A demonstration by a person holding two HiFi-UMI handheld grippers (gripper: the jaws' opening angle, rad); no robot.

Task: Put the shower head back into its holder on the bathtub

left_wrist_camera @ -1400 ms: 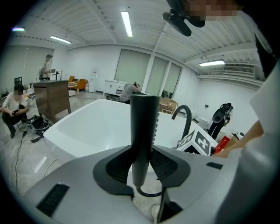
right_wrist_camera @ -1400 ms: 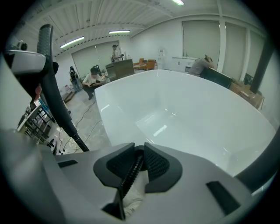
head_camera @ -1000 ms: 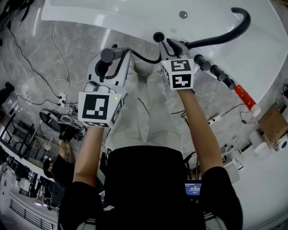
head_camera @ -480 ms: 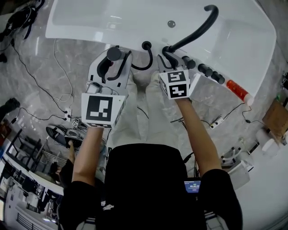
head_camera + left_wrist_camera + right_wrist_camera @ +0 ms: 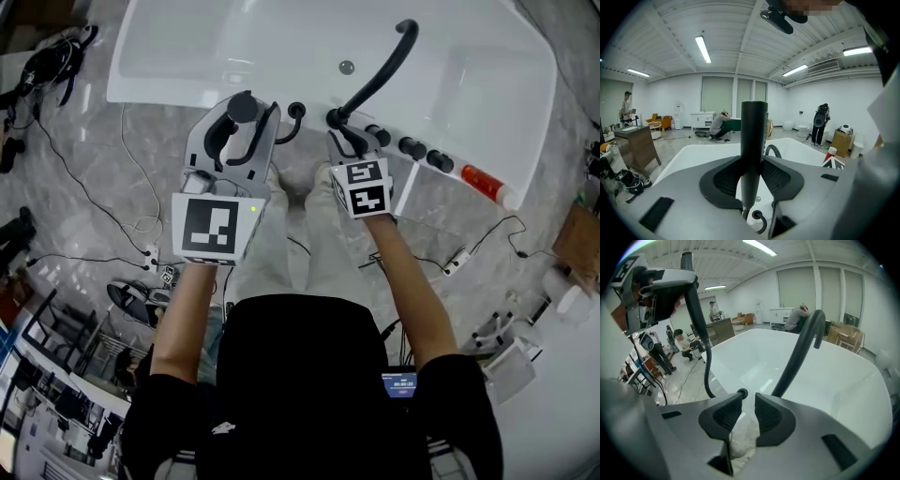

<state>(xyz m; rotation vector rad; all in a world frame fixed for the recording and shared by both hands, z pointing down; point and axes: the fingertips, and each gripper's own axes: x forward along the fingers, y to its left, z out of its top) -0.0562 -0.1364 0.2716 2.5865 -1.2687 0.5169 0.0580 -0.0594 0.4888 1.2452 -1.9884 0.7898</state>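
Observation:
A black shower head (image 5: 242,107) stands upright between the jaws of my left gripper (image 5: 239,131), which is shut on its handle (image 5: 753,136). Its black hose (image 5: 284,137) curves down to a round black holder (image 5: 297,111) on the near rim of the white bathtub (image 5: 150,89). In the right gripper view the hose (image 5: 701,329) runs to that same holder (image 5: 742,393). My right gripper (image 5: 349,139) hovers beside the base of the black faucet spout (image 5: 375,75). It is open, its pads (image 5: 723,414) apart with nothing between them.
Three black knobs (image 5: 412,147) sit on the tub rim right of the faucet, and a red and white bottle (image 5: 486,184) lies at the tub's corner. Cables (image 5: 89,202) trail over the marble floor at left. A cardboard box (image 5: 577,239) stands at right. People are far off in the room.
Both grippers have risen away from the tub rim, the left one still carrying the shower head. The tub now looks smaller and further off, and the hose hangs longer.

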